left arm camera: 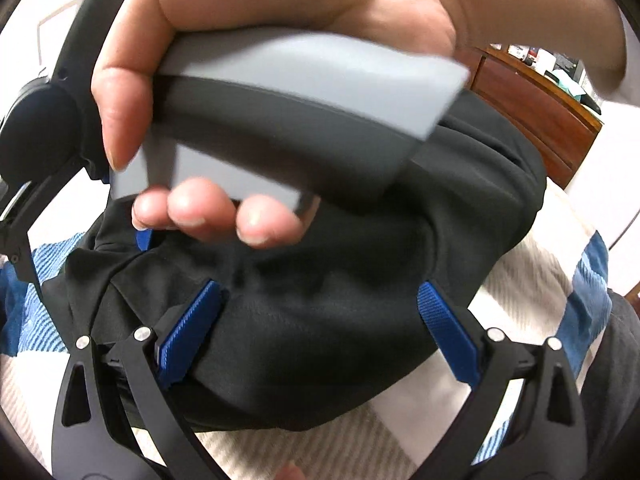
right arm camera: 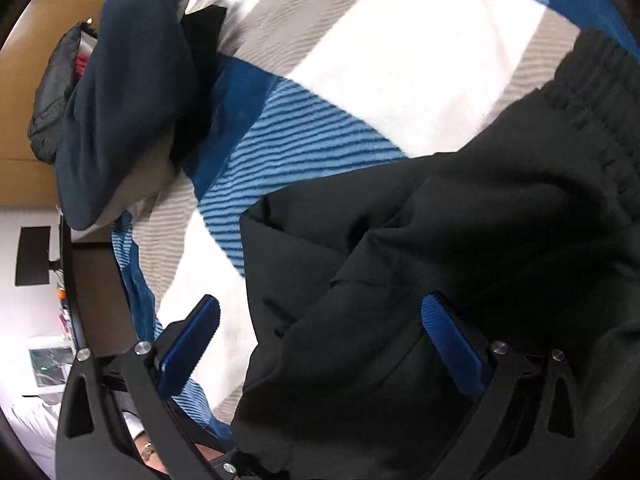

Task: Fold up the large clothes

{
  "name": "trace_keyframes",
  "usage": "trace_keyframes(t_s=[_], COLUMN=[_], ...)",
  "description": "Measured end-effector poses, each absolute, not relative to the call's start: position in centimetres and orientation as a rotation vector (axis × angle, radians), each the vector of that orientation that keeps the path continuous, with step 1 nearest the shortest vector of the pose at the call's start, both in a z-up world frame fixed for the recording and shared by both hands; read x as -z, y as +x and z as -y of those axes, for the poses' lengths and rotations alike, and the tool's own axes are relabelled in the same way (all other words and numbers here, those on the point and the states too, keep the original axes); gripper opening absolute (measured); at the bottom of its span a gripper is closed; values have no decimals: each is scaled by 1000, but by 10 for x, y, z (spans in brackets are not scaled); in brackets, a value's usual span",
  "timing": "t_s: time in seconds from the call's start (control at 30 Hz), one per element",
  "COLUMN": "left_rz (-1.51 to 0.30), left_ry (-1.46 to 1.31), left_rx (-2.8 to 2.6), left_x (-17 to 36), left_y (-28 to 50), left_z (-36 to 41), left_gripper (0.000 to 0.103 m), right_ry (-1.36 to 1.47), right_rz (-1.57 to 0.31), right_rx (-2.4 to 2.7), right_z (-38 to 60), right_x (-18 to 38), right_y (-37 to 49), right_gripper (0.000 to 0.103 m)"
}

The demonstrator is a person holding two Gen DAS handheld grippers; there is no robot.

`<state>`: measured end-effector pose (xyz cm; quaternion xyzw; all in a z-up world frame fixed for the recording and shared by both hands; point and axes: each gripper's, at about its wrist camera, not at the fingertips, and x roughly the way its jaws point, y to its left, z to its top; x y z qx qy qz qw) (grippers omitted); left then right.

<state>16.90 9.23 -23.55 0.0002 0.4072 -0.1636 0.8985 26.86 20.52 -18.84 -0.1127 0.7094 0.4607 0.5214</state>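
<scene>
In the left wrist view, the left gripper point(left arm camera: 320, 332) stands with its two ribbed blue finger pads point(left arm camera: 188, 332) spread wide; the bunched black fabric garment point(left arm camera: 320, 312) lies between them, and the pad at eight o'clock touches its edge, while the pad at four o'clock sits just beside it. The garment rests on a fleece blanket checked in white, beige and blue point(left arm camera: 516, 280), which shows at nine, six and three o'clock. From twelve o'clock a hand point(left arm camera: 248, 60) fills the upper frame, wrapped around the grey handle of the right gripper point(left arm camera: 304, 120), blurred. At two o'clock stands a brown wooden cabinet point(left arm camera: 536, 112).

In the right wrist view, at ten o'clock a dark navy bundle of cloth point(right arm camera: 124, 96) lies on the blanket point(right arm camera: 380, 60), which spreads from twelve toward seven o'clock. The right gripper point(right arm camera: 320, 340) has its jaws wide apart, clamping nothing: one blue pad hangs over the white check at seven o'clock, the other over the black garment point(right arm camera: 460, 248), which fills the frame from three to six o'clock, with a ribbed band point(right arm camera: 592, 112) at two o'clock.
</scene>
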Motion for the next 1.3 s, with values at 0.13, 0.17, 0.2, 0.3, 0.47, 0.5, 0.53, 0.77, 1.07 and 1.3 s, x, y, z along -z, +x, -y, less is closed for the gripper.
trace_keyframes(t_s=[0.13,0.17,0.2,0.3,0.47,0.5,0.53,0.77,1.07,1.3], left_rz=[-815,-810,-804,-784,-775,-779,-789,-861,-763,-787], left_ry=[41,46,49,69,113,110,92,-380,-1001,-1291], left_rx=[326,323,321,308,241,224,206,131,-62,-113], left_x=[233,233,232,230,224,223,219,195,225,275], left_y=[164,162,161,155,136,132,128,97,62,68], left_z=[-86,-85,-85,-83,-74,-72,-72,-98,-178,-209], left_gripper=[96,97,97,96,97,97,97,97,96,96], right_ry=[-232,-195,-158,-87,81,127,151,373,646,797], right_rz=[-1586,-1533,-1487,-1381,-1201,-1172,-1158,-1084,-1019,-977], right_rx=[-1114,-1118,-1109,-1062,-980,-962,-949,-747,-592,-525], right_z=[-187,-174,-155,-92,54,85,105,250,313,335], right_x=[143,124,106,68,26,26,27,90,164,186], right_y=[271,272,273,267,224,212,207,153,142,155], right_gripper=[98,98,98,98,98,99,99,99,99,99])
